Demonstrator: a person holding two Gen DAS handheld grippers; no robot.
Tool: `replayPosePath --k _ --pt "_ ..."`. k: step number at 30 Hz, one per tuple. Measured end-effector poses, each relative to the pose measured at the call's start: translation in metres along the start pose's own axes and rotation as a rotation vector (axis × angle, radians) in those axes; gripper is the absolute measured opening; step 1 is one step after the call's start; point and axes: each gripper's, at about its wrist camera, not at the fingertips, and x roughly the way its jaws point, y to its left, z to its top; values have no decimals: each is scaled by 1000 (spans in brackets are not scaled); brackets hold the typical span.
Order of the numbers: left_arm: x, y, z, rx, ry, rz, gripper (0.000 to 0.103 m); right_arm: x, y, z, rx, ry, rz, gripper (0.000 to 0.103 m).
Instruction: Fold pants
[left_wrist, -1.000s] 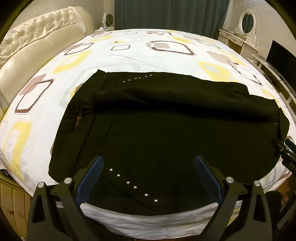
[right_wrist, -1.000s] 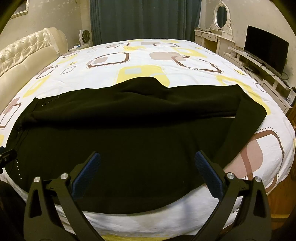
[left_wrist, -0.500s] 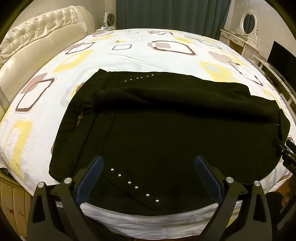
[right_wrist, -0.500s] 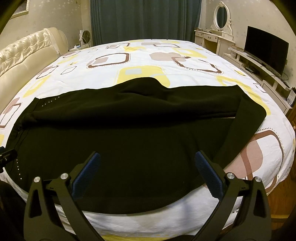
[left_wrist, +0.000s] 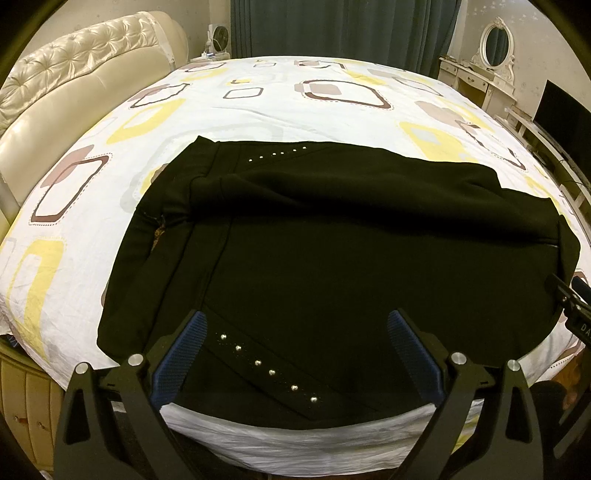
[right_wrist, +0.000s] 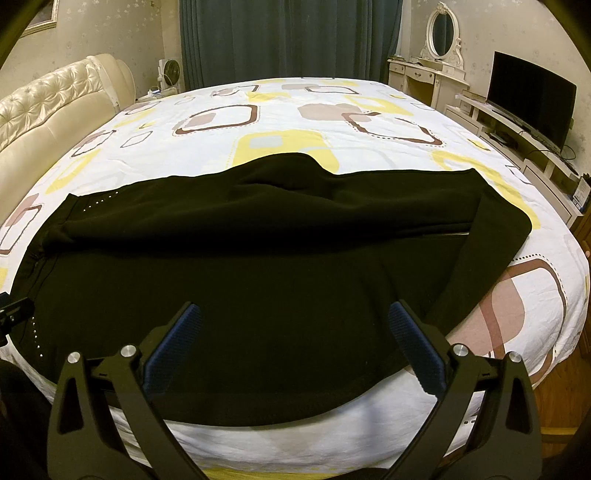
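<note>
Black pants lie on the bed beneath both spread-jawed tools.

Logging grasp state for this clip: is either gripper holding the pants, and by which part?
Nothing is held. The left gripper and the right gripper are both open above the black pants, which lie loose on the bed.

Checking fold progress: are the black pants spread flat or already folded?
Spread, not neatly folded: the black pants lie wide across the bed, both studded pocket lines showing, far edge rumpled.
</note>
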Motion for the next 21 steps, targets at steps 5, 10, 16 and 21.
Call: replayPosePath --k 5,10,16,21 --pt "0 0 0 1 0 1 98 0 0 0 1 0 1 101" --pt "0 0 0 1 0 0 98 0 0 0 1 0 1 101" --pt "1 0 -1 2 0 1 98 0 0 0 1 1 1 101" --pt "2 0 -1 0 3 1 98 0 1 0 1 0 1 101"
